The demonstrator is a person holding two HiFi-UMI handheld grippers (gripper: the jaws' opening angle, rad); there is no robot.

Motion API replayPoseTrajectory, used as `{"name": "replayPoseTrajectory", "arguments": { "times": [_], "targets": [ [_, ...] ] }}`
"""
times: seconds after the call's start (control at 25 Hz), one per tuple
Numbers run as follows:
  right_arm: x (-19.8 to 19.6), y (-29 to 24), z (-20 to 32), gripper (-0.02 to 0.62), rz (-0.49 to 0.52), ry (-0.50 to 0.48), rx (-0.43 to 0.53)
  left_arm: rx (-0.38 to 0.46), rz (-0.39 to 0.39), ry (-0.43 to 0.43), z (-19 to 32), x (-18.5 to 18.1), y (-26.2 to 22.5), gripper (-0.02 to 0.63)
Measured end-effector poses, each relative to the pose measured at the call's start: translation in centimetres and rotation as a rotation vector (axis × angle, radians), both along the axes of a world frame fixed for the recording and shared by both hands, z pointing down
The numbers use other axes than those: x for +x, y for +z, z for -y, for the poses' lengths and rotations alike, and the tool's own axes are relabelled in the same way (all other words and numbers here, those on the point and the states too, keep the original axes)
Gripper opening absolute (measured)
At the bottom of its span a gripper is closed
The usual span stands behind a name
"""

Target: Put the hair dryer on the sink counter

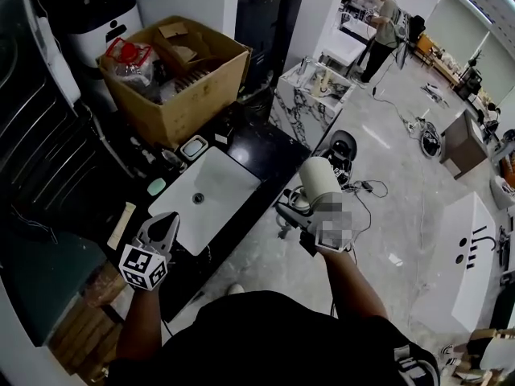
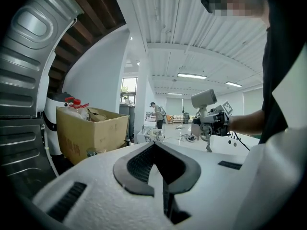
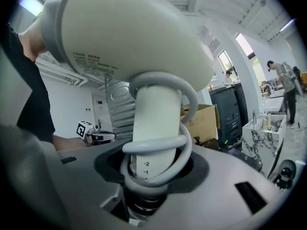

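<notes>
One dryer (image 1: pixel 319 179) (image 3: pixel 129 37) is in view. It is upright in the right hand-held gripper (image 1: pixel 299 215) (image 3: pixel 148 186), whose jaws are part-way apart and clamped on the handle. One grey cord (image 3: pixel 160 145) is looped about twice round that handle just above the jaws. The dryer hangs in the air past the counter's (image 1: pixel 265 155) near edge, over the floor (image 1: pixel 386 215), to the right of the basin (image 1: pixel 217 187) and touching neither.

The left hand-held gripper (image 1: pixel 165 222) (image 2: pixel 160 176) hovers over the basin's near left corner. Its jaws are together at the tips with nothing between them.

The dark counter runs slantwise from lower left to upper right and holds one white basin that fills most of its width. The widest bare stretch is the dark corner at the basin's far right. A narrow dark strip runs along the near edge. On the left of the basin lie three small things: one green bar (image 1: pixel 156 186), one small tray (image 1: pixel 193 147) and one pale stick (image 1: pixel 122 225) near the left hand-held gripper. One open box (image 1: pixel 193 95) full of clutter stands at the far end, close behind the tray. Whether it rests on the counter I cannot tell.

Right of the counter the floor is open and pale, with loose cables (image 1: pixel 366 187) trailing across it. One person (image 1: pixel 386 22) stands well away at the far end.
</notes>
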State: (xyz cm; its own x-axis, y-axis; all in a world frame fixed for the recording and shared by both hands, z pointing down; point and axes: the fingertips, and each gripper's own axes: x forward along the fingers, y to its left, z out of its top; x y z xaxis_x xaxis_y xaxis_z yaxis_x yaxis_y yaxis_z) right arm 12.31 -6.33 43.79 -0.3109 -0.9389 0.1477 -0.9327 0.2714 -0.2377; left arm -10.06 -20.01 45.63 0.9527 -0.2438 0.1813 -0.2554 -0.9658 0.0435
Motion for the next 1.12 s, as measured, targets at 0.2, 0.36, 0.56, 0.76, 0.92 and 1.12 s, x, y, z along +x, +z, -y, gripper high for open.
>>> {"name": "replayPoseTrajectory", "arguments": {
  "times": [0.2, 0.36, 0.56, 0.76, 0.92, 1.12],
  "targets": [
    [-0.5, -0.4, 2.2, 0.193, -0.009, -0.004, 0.009, 0.005, 0.007, 0.002, 2.0, -0.1, 0.0, 0.014],
    [-0.8, -1.0, 3.3, 0.193, -0.015, -0.003, 0.022, 0.011, -0.003, -0.002, 2.8, -0.6, -0.8, 0.014],
    [-1.2, -1.3, 3.7, 0.193, -0.019, -0.015, 0.023, 0.012, -0.014, -0.018, 3.1, -1.3, -1.1, 0.014],
    [-1.3, -1.9, 4.8, 0.193, -0.028, -0.034, 0.025, 0.017, -0.026, -0.047, 3.7, -2.1, -2.0, 0.014],
    [-1.3, -2.1, 5.7, 0.193, -0.035, -0.061, 0.029, 0.009, -0.026, -0.070, 3.5, -2.8, -1.9, 0.014],
    [-0.7, -1.9, 7.7, 0.193, -0.041, -0.096, 0.026, 0.008, -0.010, -0.112, 3.6, -3.4, -1.4, 0.014]
  ]
}}
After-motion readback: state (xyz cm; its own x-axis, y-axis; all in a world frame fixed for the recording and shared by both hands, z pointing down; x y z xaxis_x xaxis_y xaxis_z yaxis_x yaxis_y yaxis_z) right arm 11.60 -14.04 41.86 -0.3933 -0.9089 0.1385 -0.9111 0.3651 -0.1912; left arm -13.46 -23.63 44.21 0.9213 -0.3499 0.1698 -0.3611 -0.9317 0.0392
